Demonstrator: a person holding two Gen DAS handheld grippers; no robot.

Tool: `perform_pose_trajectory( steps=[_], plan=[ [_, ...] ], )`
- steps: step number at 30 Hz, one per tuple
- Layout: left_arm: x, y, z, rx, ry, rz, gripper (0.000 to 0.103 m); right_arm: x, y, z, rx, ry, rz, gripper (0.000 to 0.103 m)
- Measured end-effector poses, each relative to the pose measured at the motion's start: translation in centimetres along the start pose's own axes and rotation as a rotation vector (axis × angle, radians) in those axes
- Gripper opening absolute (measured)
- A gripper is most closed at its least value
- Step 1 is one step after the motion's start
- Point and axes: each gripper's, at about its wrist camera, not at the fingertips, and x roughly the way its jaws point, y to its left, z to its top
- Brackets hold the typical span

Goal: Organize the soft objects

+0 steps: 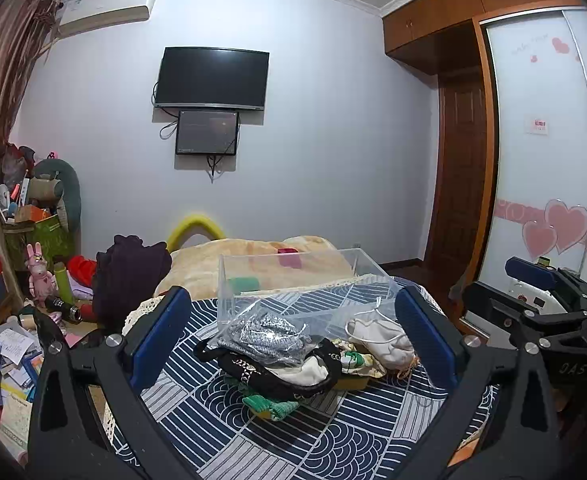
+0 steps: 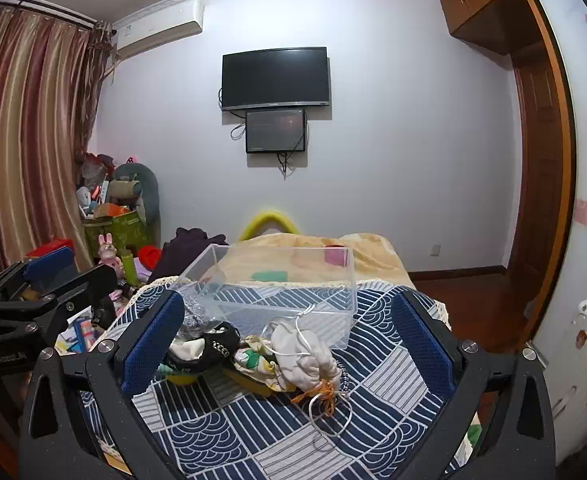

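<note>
A pile of soft items lies on the blue-and-white patterned cloth (image 1: 221, 432) of a small table. It holds a clear bag of grey-white fabric (image 1: 267, 334), a black trimmed pouch (image 1: 277, 372), a cream drawstring pouch (image 1: 381, 338) (image 2: 309, 354) with an orange tassel (image 2: 319, 394), a floral cloth (image 2: 255, 360) and a green knitted piece (image 1: 271, 404). A clear plastic box (image 1: 293, 280) (image 2: 277, 284) stands empty just behind the pile. My left gripper (image 1: 289, 332) is open, its fingers on either side of the pile. My right gripper (image 2: 289, 332) is open around the pile too.
A bed with a yellow blanket (image 1: 253, 256) lies behind the table, with a pink item (image 1: 287, 251) on it. Dark clothes (image 1: 129, 272), toys and boxes (image 1: 37, 232) crowd the left. A wardrobe (image 1: 541, 140) and brown door (image 1: 459, 168) stand right. A TV (image 1: 213, 78) hangs ahead.
</note>
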Motion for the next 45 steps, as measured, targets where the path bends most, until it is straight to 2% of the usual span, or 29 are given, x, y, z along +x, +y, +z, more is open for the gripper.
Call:
perform_pose_trajectory(
  steps=[12, 15, 19, 25, 35, 39, 45],
  plan=[
    [1.0, 0.6, -0.1, -0.018, 0.015, -0.020, 0.103, 1.3, -1.2, -0.7, 0.030, 0.029, 0.016, 0.103],
    [2.1, 1.3, -0.3, -0.035, 0.043, -0.031, 0.102, 2.1, -1.7, -1.2, 0.038, 0.052, 0.023, 0.099],
    [4.1, 2.6, -1.0, -0.077, 0.089, -0.027, 0.092, 3.8, -2.2, -2.0, 0.038, 0.103, 0.033, 0.089],
    [7.8, 3.5, -2.1, -0.099, 0.189, -0.047, 0.092, 6.4, -2.8, -3.2, 0.024, 0.183, 0.045, 0.080],
    [12.6, 2.2, -3.9, -0.045, 0.300, -0.051, 0.097, 10.0, -3.5, -4.9, 0.042, 0.311, 0.080, 0.076],
    [13.3, 1.9, -4.6, -0.017, 0.300, -0.034, 0.097, 11.3, -4.0, -5.9, 0.072, 0.378, 0.100, 0.055],
    [13.6, 1.8, -5.3, -0.001, 0.289, -0.005, 0.074, 11.5, -4.1, -6.3, 0.081, 0.390, 0.105, 0.033]
  ],
)
